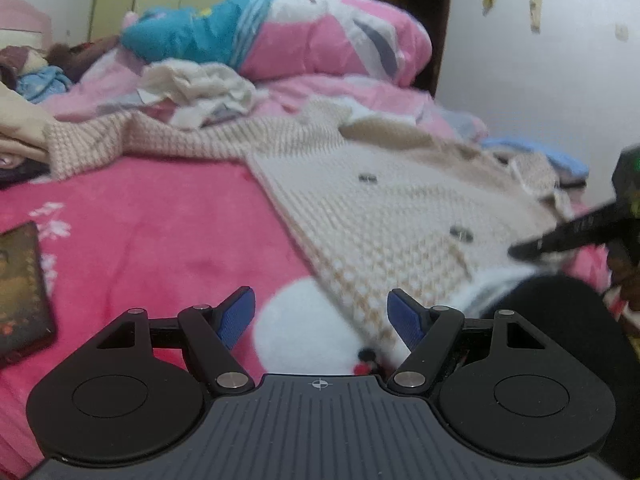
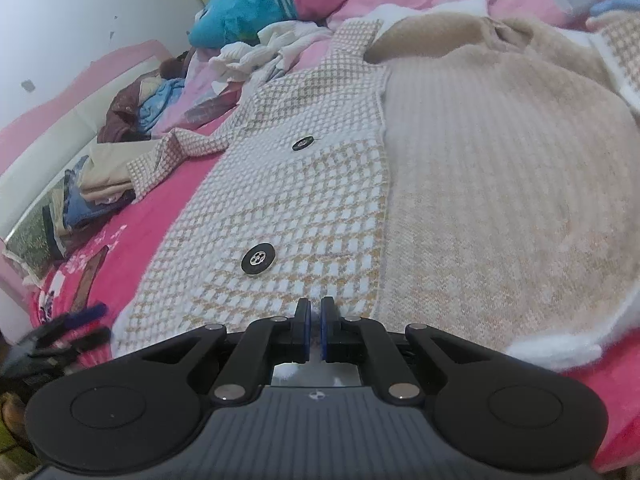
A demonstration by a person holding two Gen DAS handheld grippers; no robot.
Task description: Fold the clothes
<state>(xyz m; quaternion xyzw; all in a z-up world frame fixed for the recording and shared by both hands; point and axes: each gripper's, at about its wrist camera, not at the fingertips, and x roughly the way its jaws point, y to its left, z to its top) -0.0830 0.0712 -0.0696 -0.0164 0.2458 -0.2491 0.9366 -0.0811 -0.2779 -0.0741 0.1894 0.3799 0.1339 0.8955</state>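
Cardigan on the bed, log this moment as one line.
cardigan: spread on pink bedspread | right gripper: jaws shut on hem | left gripper: jaws open, empty

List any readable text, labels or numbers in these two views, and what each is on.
None legible.
Dark printed item at the bed's left edge: picture only, blurred, no words readable.
Paper scraps on wall: too small and blurred.
Cardigan buttons: no lettering visible.
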